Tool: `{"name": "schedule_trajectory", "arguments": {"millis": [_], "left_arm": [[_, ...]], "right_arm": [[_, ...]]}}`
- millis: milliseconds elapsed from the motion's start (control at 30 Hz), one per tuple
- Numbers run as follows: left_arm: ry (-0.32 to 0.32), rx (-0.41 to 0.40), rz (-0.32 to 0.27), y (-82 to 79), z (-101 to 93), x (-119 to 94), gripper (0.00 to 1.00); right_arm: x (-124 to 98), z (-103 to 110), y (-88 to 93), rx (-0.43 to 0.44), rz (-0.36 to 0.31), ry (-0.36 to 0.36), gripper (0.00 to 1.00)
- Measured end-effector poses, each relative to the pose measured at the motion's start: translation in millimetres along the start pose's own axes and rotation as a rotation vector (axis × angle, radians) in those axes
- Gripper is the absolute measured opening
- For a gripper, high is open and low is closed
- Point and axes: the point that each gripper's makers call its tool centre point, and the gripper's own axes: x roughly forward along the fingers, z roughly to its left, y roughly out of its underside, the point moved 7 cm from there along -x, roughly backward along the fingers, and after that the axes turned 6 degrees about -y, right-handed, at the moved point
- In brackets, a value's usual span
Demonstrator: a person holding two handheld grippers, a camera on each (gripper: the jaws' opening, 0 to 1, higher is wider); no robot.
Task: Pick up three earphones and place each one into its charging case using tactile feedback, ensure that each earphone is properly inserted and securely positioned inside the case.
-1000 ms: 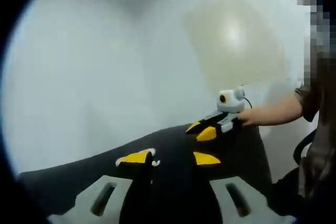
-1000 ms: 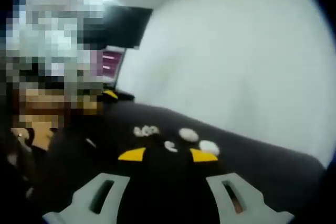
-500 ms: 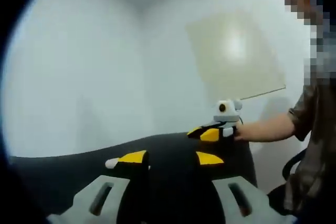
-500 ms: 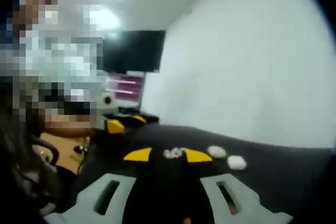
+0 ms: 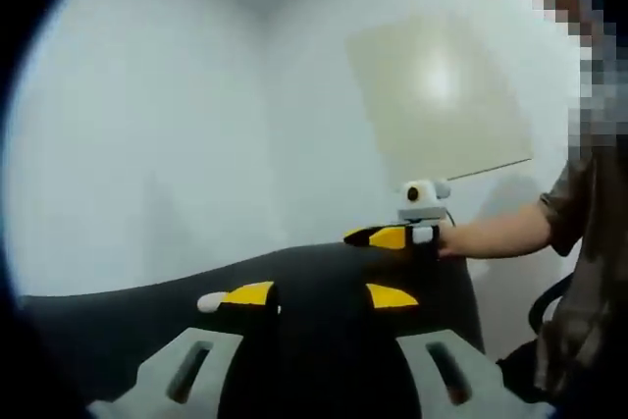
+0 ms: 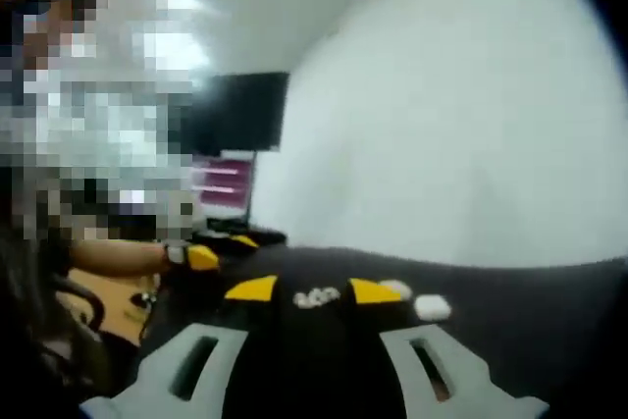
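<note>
In the right gripper view a small cluster of white earphones (image 6: 317,297) lies on the black table (image 6: 530,321), seen in the gap between the yellow tips of my right gripper (image 6: 314,291), which is open and holds nothing. Two white charging cases (image 6: 395,288) (image 6: 432,307) lie just right of the earphones. In the left gripper view my left gripper (image 5: 319,296) is open, and a small white object (image 5: 209,302) shows beside its left tip. The right gripper (image 5: 397,235) hovers over the table's far edge. The left gripper (image 6: 201,257) appears at the left of the right gripper view.
A person's forearm (image 5: 491,235) reaches in from the right. A dark monitor (image 6: 231,125) and a pink-lit screen (image 6: 221,183) stand beyond the table's left end. White walls lie behind the table, and a chair (image 5: 549,296) stands at the right.
Both views have swung with the hands. The earphones now sit between the right jaws' tips, with the cases to their right. The right gripper has levelled and risen slightly.
</note>
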Motion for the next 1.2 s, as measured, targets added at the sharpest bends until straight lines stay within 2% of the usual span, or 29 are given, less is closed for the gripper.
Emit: {"name": "schedule_trajectory", "arguments": {"millis": [133,233,333,433,467,500,533,567,600,633,700,733,800,1000,1200], "left_arm": [[-0.004,0.033,0.005,1.2,-1.3,0.1,0.32],[0.002,0.068,0.034,4.4,-3.7,1.9,0.31],[0.018,0.067,0.044,5.5,-4.7,2.2,0.31],[0.013,0.049,0.041,4.9,-4.0,2.1,0.31],[0.011,0.044,0.042,4.8,-4.0,2.0,0.31],[0.010,0.041,0.046,5.1,-4.1,2.1,0.29],[0.015,0.034,0.055,5.7,-4.9,2.5,0.28],[0.026,0.022,0.068,7.0,-5.8,3.3,0.27],[0.036,0.012,0.085,8.3,-6.8,4.1,0.27],[0.047,0.004,0.098,9.4,-7.9,5.5,0.27],[0.054,0.006,0.110,10.9,-9.7,6.3,0.27],[0.055,0.009,0.112,11.1,-10.5,6.4,0.27],[0.056,0.016,0.110,10.9,-11.3,6.4,0.27],[0.066,0.010,0.122,12.0,-12.0,7.7,0.29],[0.072,0.017,0.146,14.8,-13.3,8.8,0.29]], "right_arm": [[0.3,1.3,0.9,-0.012,0.010,0.002,0.30],[2.1,3.0,4.0,-0.040,0.040,0.001,0.30],[3.3,1.8,7.3,-0.050,0.072,-0.001,0.30],[2.9,2.2,7.9,-0.057,0.076,0.001,0.30],[3.5,2.2,8.2,-0.034,0.072,-0.005,0.30],[5.7,4.8,8.1,0.016,0.051,-0.053,0.31],[7.8,12.6,10.0,0.163,0.034,-0.158,0.33],[8.4,15.8,11.6,0.248,0.053,-0.216,0.40],[9.4,13.9,12.8,0.284,0.085,-0.226,0.46],[9.7,8.8,13.0,0.248,0.072,-0.203,0.47],[5.4,1.7,14.7,0.155,0.077,-0.118,0.43],[3.4,1.4,14.9,0.132,0.084,-0.100,0.40],[3.3,6.4,13.1,0.127,0.078,-0.107,0.39],[7.7,12.5,18.5,0.079,0.135,-0.141,0.40],[11.6,19.5,19.5,0.103,0.147,-0.198,0.47]]}}
